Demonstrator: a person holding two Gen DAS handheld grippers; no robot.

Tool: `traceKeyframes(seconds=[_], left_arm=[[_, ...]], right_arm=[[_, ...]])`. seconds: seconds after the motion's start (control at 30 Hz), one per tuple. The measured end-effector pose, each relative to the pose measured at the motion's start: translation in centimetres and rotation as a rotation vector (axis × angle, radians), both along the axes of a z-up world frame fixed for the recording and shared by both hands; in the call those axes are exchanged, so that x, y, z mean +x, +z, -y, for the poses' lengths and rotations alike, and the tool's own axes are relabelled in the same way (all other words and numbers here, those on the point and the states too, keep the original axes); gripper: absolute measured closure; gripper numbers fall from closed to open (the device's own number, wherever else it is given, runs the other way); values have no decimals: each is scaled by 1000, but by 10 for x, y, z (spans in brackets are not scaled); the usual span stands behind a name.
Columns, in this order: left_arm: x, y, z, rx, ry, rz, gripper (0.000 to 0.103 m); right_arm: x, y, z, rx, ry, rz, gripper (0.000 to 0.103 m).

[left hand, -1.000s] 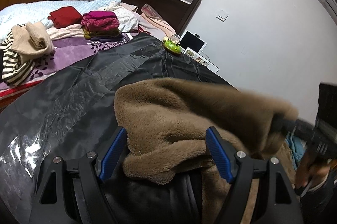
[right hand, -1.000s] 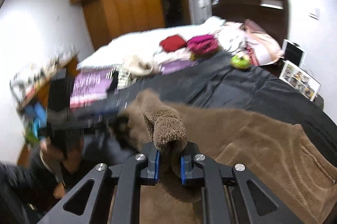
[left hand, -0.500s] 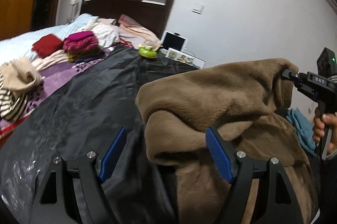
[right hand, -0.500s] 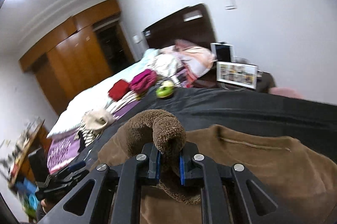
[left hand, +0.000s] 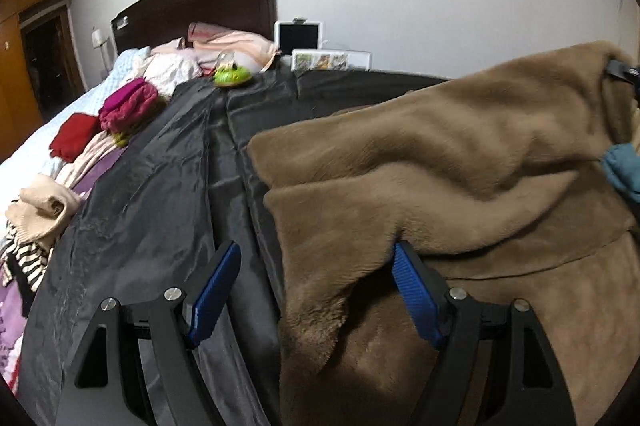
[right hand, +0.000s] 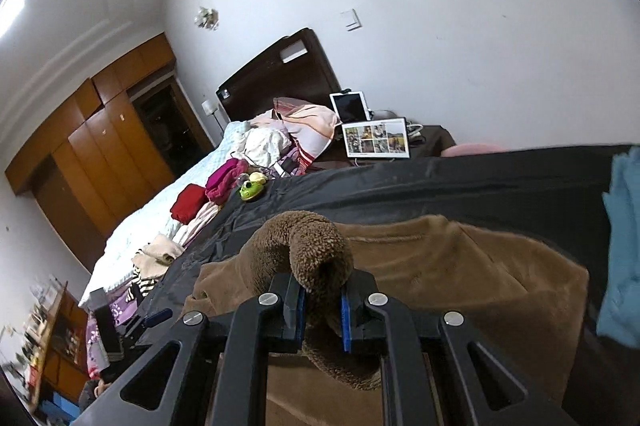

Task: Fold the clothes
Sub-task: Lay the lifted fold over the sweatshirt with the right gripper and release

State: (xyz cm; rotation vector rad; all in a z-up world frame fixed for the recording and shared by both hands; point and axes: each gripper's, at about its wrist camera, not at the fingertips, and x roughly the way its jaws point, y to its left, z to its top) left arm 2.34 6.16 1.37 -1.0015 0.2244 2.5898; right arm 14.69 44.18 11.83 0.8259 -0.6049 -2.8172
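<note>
Hiding right tongs [right hand: 322,310] pads: pinched brown fleece garment [right hand: 316,250].

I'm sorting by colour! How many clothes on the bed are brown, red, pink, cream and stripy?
Brown: 1, the fleece garment
Red: 1, folded top
Pink: 1, magenta bundle
Cream: 1, knit
Stripy: 1, striped piece
Total: 5
</note>
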Motion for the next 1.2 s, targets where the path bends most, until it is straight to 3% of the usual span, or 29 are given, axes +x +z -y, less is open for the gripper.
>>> traceKeyframes(seconds=[0.17, 0.33, 0.53, 0.6, 0.63, 0.67, 0.73, 0.83, 1.13, 1.2], left_arm=[[-1, 2, 7, -7, 60, -17, 22], [1, -3, 8, -3, 47, 7, 22], [3, -6, 8, 21, 20, 37, 22], [2, -7, 9, 28, 21, 52, 22], [1, -8, 10, 33, 23, 59, 22], [0, -9, 11, 38, 24, 67, 22], [-2, -11, 12, 43, 28, 81, 22], [-4, -12, 13, 50, 32, 92, 22], [-1, -11, 9, 28, 39, 78, 22], [-2, -12, 8, 18, 42, 81, 22]], right_arm=[[14, -19, -16, -59, -18, 48, 89], [25, -46, -24, -27, -63, 115, 89], [7, -99, -45, 14, -144, 239, 88], [1, -114, -54, -20, -153, 276, 79], [2, -117, -56, -20, -160, 278, 68], [3, -120, -57, -19, -165, 279, 47], [13, -115, -56, -7, -155, 244, 34], [31, -108, -52, 14, -134, 198, 34], [39, -125, -35, 53, -78, 247, 34], [33, -126, -32, 60, -66, 250, 42]])
